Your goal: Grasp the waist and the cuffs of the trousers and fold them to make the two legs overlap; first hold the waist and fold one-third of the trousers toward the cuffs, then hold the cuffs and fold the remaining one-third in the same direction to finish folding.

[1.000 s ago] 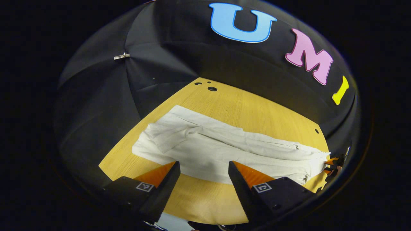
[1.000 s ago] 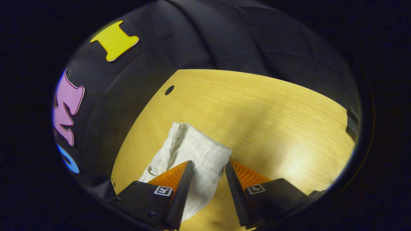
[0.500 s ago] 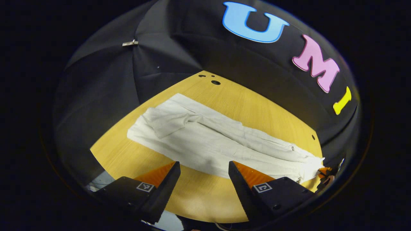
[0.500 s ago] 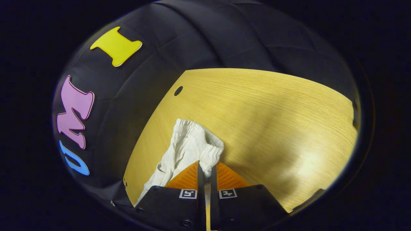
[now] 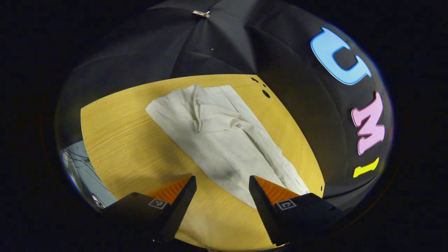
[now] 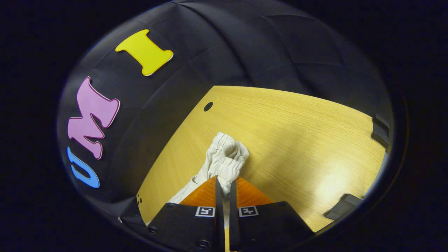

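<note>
Your right hand-held gripper (image 6: 225,187) is clamped on the elastic waist (image 6: 225,159) of the white trousers (image 5: 224,140), bunching it at 12 o'clock from its fingertips above the wooden surface (image 6: 297,140). Your left hand-held gripper (image 5: 222,185) hangs with jaws wide apart, gripping nothing; its view gives you the legs, spread flat and running toward 11 o'clock, cuffs (image 5: 190,94) at the far end.

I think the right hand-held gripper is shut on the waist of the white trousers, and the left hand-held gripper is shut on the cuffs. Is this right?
Not quite. The right hand-held gripper is shut on the waist of the trousers, but the left hand-held gripper is open, holding nothing, with the cuffs lying farther off on the table. The left gripper view shows it.
</note>
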A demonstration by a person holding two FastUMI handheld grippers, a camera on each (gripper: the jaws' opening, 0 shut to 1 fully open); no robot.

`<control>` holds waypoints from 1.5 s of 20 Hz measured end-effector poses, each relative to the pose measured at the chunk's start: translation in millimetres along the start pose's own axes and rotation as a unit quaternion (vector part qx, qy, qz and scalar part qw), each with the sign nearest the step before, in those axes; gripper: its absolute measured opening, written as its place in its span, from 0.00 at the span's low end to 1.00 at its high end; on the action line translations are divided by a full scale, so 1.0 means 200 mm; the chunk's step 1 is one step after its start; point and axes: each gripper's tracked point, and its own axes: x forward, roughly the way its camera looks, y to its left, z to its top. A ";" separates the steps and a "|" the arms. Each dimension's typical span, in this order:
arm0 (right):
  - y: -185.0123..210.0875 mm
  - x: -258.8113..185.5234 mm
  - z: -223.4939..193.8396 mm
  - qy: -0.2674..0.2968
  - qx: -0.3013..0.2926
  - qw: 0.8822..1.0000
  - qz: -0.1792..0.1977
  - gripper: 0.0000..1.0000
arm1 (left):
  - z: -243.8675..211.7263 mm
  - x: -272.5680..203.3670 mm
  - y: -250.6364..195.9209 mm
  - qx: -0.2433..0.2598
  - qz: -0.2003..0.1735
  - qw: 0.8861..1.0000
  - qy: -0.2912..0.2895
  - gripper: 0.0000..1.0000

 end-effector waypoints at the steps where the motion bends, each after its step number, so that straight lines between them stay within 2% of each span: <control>1: 0.01 -0.02 0.00 -0.001 -0.004 1.000 0.001 0.10 | 0.03 0.01 -0.01 -0.007 -0.006 1.000 -0.006 0.96; 5: 0.04 -0.04 0.00 -0.006 -0.011 1.000 0.000 0.10 | 0.11 0.09 -0.02 0.001 -0.009 1.000 -0.008 0.97; 6: 0.05 -0.05 0.00 -0.008 -0.008 1.000 0.000 0.10 | 0.13 0.11 -0.04 0.006 -0.008 1.000 -0.008 1.00; 8: 0.05 -0.06 0.00 -0.010 -0.004 1.000 0.001 0.10 | 0.16 0.14 -0.05 0.016 -0.002 1.000 -0.008 0.97; 11: 0.05 -0.09 -0.01 -0.010 -0.011 1.000 0.000 0.10 | 0.17 0.23 -0.11 0.044 0.002 0.999 0.000 0.94; 13: 0.05 -0.10 -0.02 -0.011 -0.009 1.000 0.001 0.10 | 0.19 0.28 -0.14 0.069 0.008 0.998 0.002 0.97; 14: 0.05 -0.10 -0.03 -0.010 -0.009 1.000 0.000 0.10 | 0.20 0.32 -0.10 0.080 0.040 0.996 0.010 0.92; 15: 0.05 -0.11 -0.03 -0.011 -0.008 1.000 0.000 0.10 | 0.21 0.34 -0.05 0.089 0.074 0.993 0.013 0.68; 17: 0.04 -0.11 -0.04 -0.012 -0.007 1.000 0.001 0.10 | 0.21 0.36 -0.05 0.095 0.065 0.993 0.022 0.21; 18: 0.04 -0.12 -0.04 -0.013 -0.006 1.000 0.003 0.10 | 0.20 0.34 -0.06 0.089 0.059 0.994 0.020 0.12; 20: 0.03 -0.15 -0.03 -0.017 -0.006 1.000 0.008 0.10 | 0.19 0.33 -0.06 0.073 0.047 0.996 0.023 0.06; 24: 0.04 -0.24 0.01 -0.034 -0.015 0.999 0.023 0.10 | 0.20 0.30 -0.08 0.064 0.029 0.997 0.008 0.06; 26: 0.10 -0.30 0.05 -0.044 -0.020 0.998 0.044 0.10 | 0.20 0.28 -0.09 0.063 0.018 0.998 0.012 0.06; 30: 0.31 -0.37 0.07 -0.051 -0.088 0.991 0.083 0.10 | 0.21 0.26 -0.10 0.055 0.014 0.998 0.022 0.06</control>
